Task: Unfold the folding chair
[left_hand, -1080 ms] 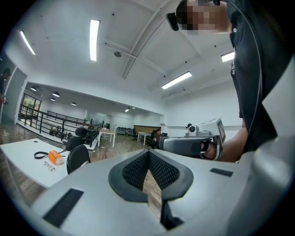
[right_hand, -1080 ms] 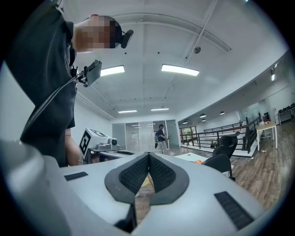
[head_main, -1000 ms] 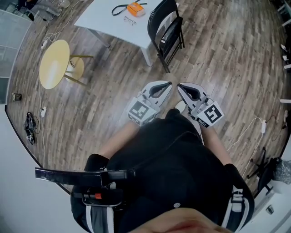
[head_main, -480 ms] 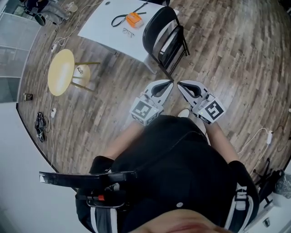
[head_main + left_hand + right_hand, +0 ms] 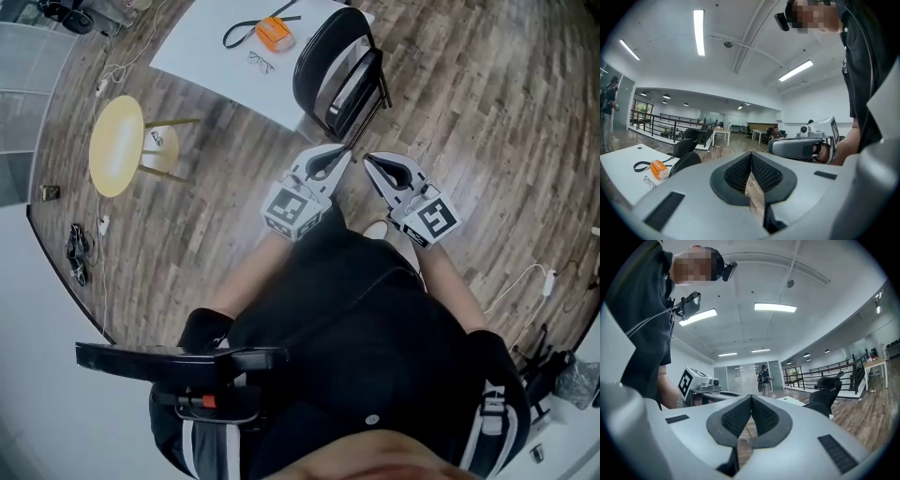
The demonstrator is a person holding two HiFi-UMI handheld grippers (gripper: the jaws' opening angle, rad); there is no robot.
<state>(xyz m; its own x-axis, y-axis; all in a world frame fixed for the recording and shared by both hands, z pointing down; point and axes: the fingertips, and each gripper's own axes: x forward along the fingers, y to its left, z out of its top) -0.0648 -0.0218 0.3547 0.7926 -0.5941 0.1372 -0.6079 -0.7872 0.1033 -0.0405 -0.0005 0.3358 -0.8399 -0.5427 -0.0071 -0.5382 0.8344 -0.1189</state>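
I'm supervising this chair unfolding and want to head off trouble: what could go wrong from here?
1. The folded chair stands close against the white table corner. Swinging it open there may bump the table and shift the glasses and orange object on it.
2. The left gripper and right gripper are both shut and empty. Unless their fingers open first, they may only push the chair, which might tip.

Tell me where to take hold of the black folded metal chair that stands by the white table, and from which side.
Probably the rounded backrest rail of the black folded metal chair, coming from the open floor side nearest you: the white table stands close behind it. The rail looks thin enough for jaws to span. The left gripper and right gripper are shut, so open first.
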